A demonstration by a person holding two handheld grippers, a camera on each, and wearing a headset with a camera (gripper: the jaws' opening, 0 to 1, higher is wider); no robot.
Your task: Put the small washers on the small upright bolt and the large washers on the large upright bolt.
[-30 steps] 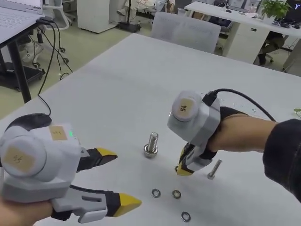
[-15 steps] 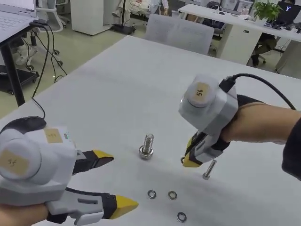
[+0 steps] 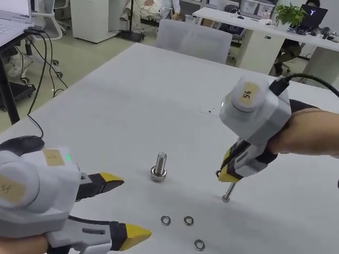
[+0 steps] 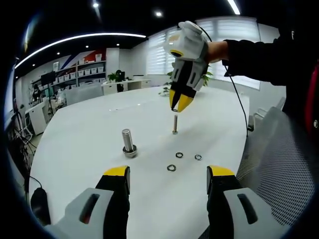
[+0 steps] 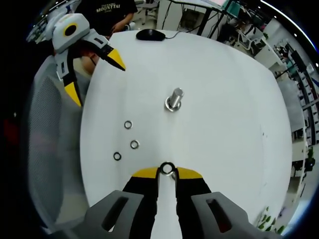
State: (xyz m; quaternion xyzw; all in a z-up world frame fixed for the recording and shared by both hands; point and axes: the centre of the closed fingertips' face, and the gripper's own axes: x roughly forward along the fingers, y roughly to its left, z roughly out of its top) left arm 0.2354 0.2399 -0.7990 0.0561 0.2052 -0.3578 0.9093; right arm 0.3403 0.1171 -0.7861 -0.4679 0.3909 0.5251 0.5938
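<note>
While I hover, done: none seated, I judge.
Right gripper [image 3: 225, 175]: pinching washer [image 5: 167, 168] over small bolt [image 3: 228, 193].
Left gripper [image 3: 124, 207]: wide, empty.
Remaining: three washers [image 3: 188, 220], lower centre.

Your right gripper [image 3: 223, 175] points steeply down with its tips just above the small bolt [image 3: 229, 192], jaws pinched on a small washer [image 5: 167, 168]. Your left gripper [image 3: 126, 207] hovers well apart from that bolt, nearer you, jaws spread wide and aimed toward it.
</note>
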